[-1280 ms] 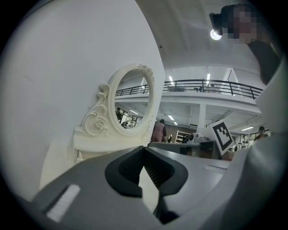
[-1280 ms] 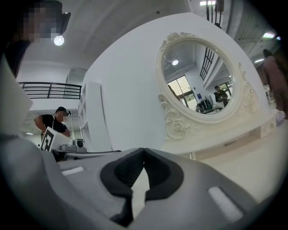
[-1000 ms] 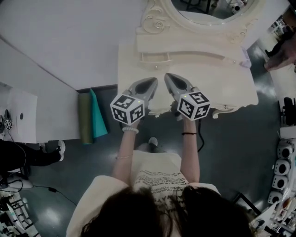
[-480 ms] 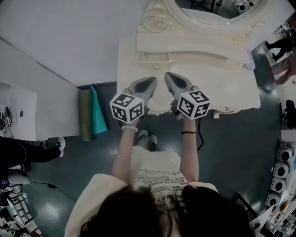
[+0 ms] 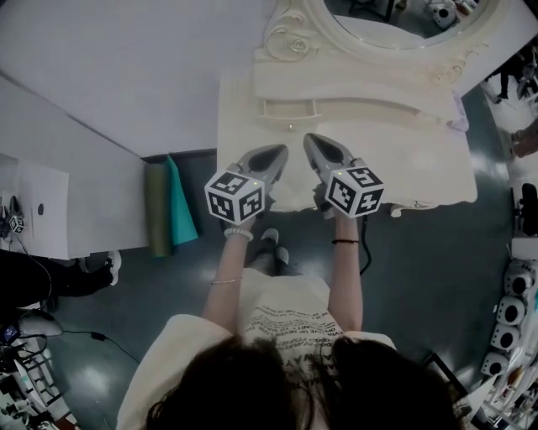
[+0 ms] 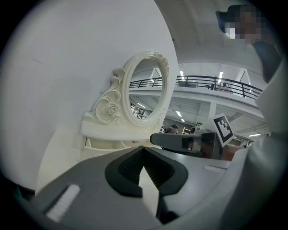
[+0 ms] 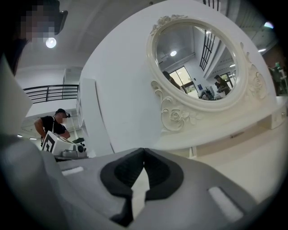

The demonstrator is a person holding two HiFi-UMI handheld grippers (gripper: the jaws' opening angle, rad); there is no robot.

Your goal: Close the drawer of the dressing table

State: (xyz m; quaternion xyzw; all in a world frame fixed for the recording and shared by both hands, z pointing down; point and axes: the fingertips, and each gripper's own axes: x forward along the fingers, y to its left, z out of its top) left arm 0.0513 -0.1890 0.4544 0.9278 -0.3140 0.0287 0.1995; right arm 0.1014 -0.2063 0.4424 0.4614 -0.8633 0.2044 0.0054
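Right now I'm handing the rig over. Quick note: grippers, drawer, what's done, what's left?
Left hand-held gripper: shut, empty, over the dressing table.
Right hand-held gripper: shut, empty, beside the left one.
Drawer: the small one below the mirror, on the left; it looks pulled out. Both tips point at it and appear to stop short of it.
Done: approach only.
Left: push the drawer in until flush.

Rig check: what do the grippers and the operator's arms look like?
The left gripper and right gripper are grey tapered shells with black ribbed pads, each carrying a white cube with black square markers. Arms bare; pale bead bracelet on left wrist, dark band on right.
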